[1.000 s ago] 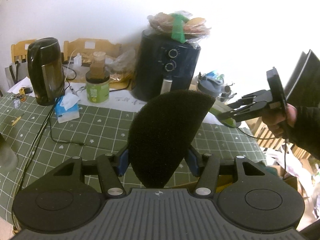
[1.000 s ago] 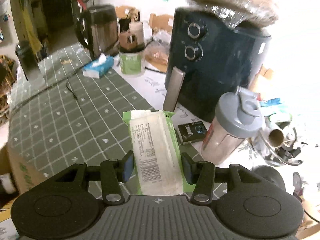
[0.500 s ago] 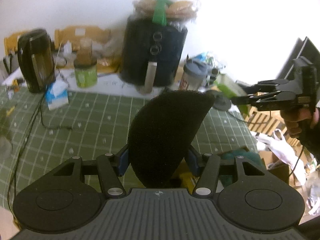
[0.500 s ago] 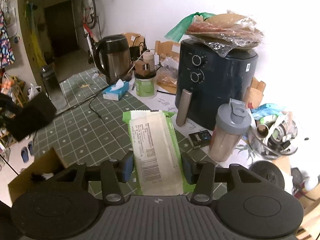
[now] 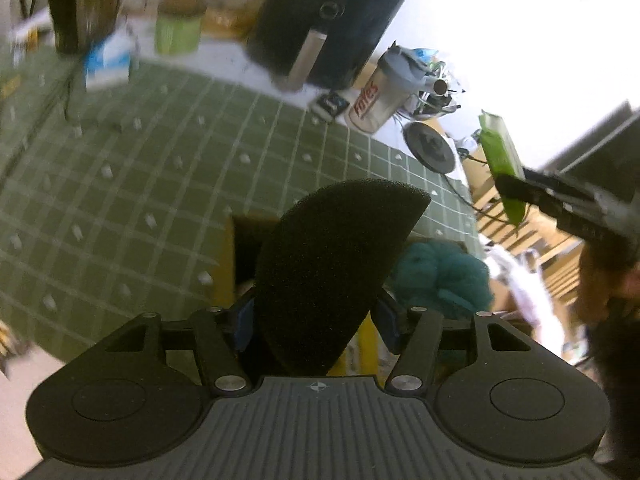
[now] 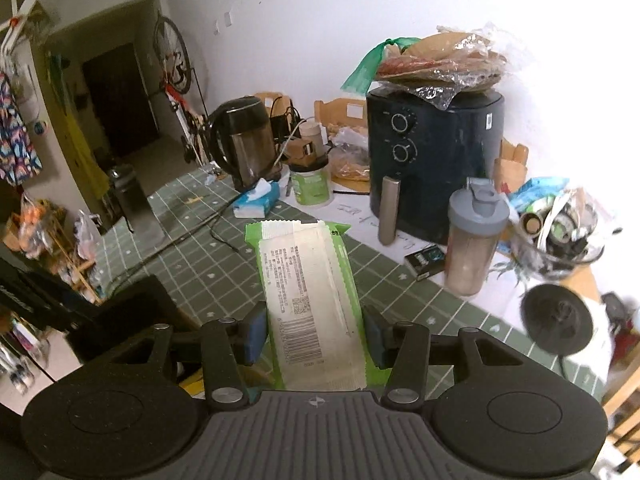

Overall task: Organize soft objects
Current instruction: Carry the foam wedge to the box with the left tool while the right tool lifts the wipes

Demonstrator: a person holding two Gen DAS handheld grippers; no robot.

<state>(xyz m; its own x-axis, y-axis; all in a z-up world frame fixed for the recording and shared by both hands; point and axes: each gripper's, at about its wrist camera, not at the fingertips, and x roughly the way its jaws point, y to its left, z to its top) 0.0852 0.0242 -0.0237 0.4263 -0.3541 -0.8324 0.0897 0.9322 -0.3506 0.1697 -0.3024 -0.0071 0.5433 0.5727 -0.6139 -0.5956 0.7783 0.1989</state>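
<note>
Compared with a second ago, the left gripper (image 5: 316,320) now points down over the cardboard box (image 5: 226,256) at the table (image 5: 120,184) edge instead of across the tabletop. Its jaws are opening, with the black sponge (image 5: 332,272) between them, so release into the box appears due. One teal cloth (image 5: 444,272) lies in the box. The right gripper (image 6: 314,334) clamps one green packet (image 6: 310,300) above the table, not yet over the box. Count: two grippers, one sponge, one cloth, one packet, one box.
</note>
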